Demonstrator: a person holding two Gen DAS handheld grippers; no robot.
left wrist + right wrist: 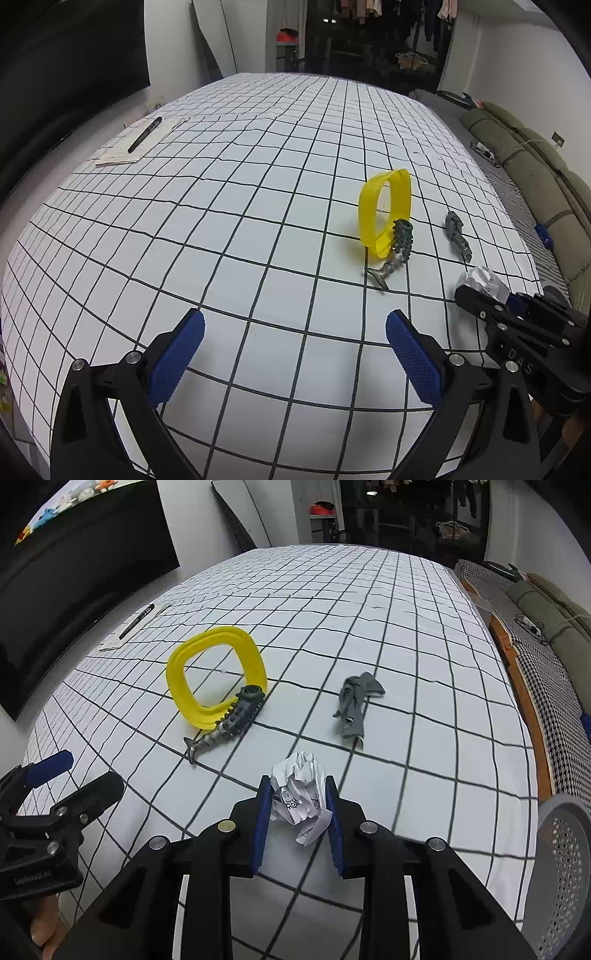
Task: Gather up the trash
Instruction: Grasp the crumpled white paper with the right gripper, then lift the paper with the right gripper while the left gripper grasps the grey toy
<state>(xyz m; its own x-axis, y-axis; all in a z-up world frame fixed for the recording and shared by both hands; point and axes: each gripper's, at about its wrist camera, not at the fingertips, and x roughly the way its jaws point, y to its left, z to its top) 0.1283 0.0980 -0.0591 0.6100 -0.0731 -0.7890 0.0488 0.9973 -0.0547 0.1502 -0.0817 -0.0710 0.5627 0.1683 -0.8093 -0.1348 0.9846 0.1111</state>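
The right gripper (298,805) has its blue pads pressed against both sides of a crumpled paper ball (301,794), white with some printed marks, which sits low over the tabletop (424,627) near its front edge; no earlier view is given, so only the clamped hold can be told. In the left wrist view the same gripper (476,291) enters from the right with the paper wad (482,280) at its tip. The left gripper (295,354) hangs above the checked cloth with its jaws wide apart and nothing between them. Just beyond the paper ball lies a grey crumpled cloth scrap (356,705), apart from it. To the left of that, a grey spiny toy fish (231,720) lies on the cloth, its head end touching a yellow ring-shaped frame (214,672) that stands tilted on its edge. Far back at the left edge of the tabletop, a black pen (136,621) rests on a sheet of paper (147,142). At the lower right, beside the tabletop, stands a grey perforated bin (561,849).
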